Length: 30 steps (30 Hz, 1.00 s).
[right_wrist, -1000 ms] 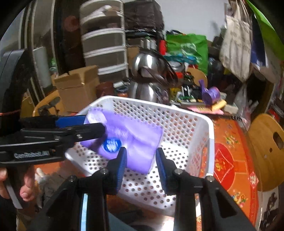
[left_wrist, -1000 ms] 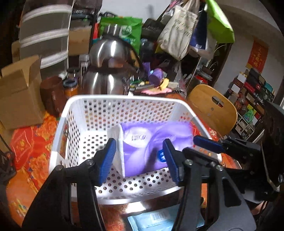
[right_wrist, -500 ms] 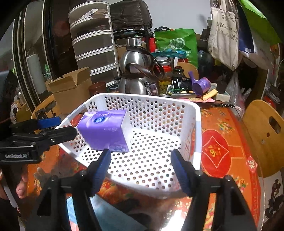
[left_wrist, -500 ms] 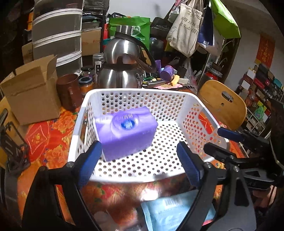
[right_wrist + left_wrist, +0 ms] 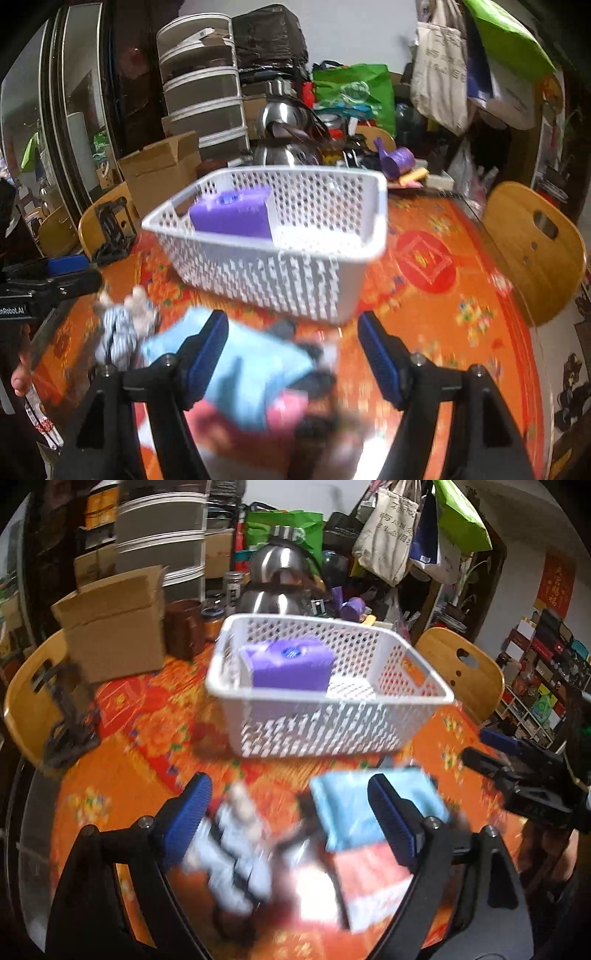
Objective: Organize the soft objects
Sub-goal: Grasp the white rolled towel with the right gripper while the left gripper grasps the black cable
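A purple tissue pack (image 5: 291,668) (image 5: 232,218) lies alone in the left part of the white perforated basket (image 5: 332,716) (image 5: 277,273). In front of the basket, blurred, lie a light blue pack (image 5: 369,812) (image 5: 243,369), a red-and-white pack (image 5: 373,878) and a striped soft toy (image 5: 236,864) (image 5: 122,328). My left gripper (image 5: 288,801) hangs open over this heap, holding nothing. My right gripper (image 5: 293,332) hovers above the blue pack; its jaws are opening and nothing is pressed between them. Each gripper shows at the edge of the other's view.
The table carries an orange-red patterned cloth (image 5: 436,306). Behind the basket stand a cardboard box (image 5: 114,627), a brown jar (image 5: 184,631) and steel kettles (image 5: 280,579). Wooden chairs (image 5: 461,672) (image 5: 26,694) flank the table. A black clamp stand (image 5: 70,720) sits at the left.
Both grippers let go of the purple pack, which now rests in the basket. They opened wide and drew back toward the near side, bringing the heap of packs and the toy into view.
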Motion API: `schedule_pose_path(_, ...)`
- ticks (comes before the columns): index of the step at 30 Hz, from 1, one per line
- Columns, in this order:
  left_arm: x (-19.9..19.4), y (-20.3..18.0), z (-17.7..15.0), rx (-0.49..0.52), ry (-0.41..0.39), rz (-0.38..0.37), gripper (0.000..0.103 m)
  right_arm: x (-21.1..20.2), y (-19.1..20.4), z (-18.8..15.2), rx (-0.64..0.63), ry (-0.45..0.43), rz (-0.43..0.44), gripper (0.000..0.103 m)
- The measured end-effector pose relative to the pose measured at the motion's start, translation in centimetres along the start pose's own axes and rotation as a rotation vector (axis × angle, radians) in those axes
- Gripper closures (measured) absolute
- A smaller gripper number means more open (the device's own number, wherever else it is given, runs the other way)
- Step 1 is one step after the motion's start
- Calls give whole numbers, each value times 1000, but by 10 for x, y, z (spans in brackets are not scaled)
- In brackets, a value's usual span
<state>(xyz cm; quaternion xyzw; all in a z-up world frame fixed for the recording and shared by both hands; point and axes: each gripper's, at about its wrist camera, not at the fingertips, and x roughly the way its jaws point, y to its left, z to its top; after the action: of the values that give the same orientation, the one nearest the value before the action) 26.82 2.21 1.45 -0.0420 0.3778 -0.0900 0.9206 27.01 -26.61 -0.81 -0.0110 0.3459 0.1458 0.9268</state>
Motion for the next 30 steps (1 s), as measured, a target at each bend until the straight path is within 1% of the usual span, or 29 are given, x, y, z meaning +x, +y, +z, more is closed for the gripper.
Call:
schedule_pose_path(3,-12,11,-39,-17,-3,11,18,-11,-9,-32,38,4,-6,29)
schedule_pose_path(5,-18,19,-62,-24,1,26,18,-16,-17,-56,73,19,-34,29)
schedule_pose_path(7,-21,26,-82,-35,16,20,18,-20,-24,-78,105,27,-56,29)
schedule_pose_path(9,-25,33,-99,-51,16,29,18,-20,-28,-96,125,52,-70,29)
schedule_pose_path(11,-28,40,-114,-67,15,49,18,-21,-31,-109,141,65,-83,29)
schedule_pose_path(13,-31,45,-130,-77,12,53,18,-21,-30,-120,140,76,-83,29)
schedule_pose_path(15,-30,49,-141,-84,13,65,18,-22,-27,-125,141,74,-84,29)
schedule_pose_path(18,-25,54,-151,-97,23,51,18,-20,-23,-132,126,76,-78,29)
schedule_pose_path(21,-20,56,-160,-92,34,48,18,-19,-20,-130,115,68,-80,31)
schedule_pose_path(22,-16,55,-161,-87,42,53,18,-18,-21,-129,120,66,-74,33)
schedule_pose_path(24,-9,55,-166,-77,67,57,18,-18,-21,-129,121,64,-69,41)
schedule_pose_path(25,-6,54,-168,-71,74,59,18,-16,-21,-128,118,67,-69,43)
schedule_pose_path(29,4,47,-166,-49,81,64,18,-6,-21,-129,109,99,-71,54)
schedule_pose_path(30,7,45,-165,-43,88,65,18,-3,-21,-130,108,106,-70,55)
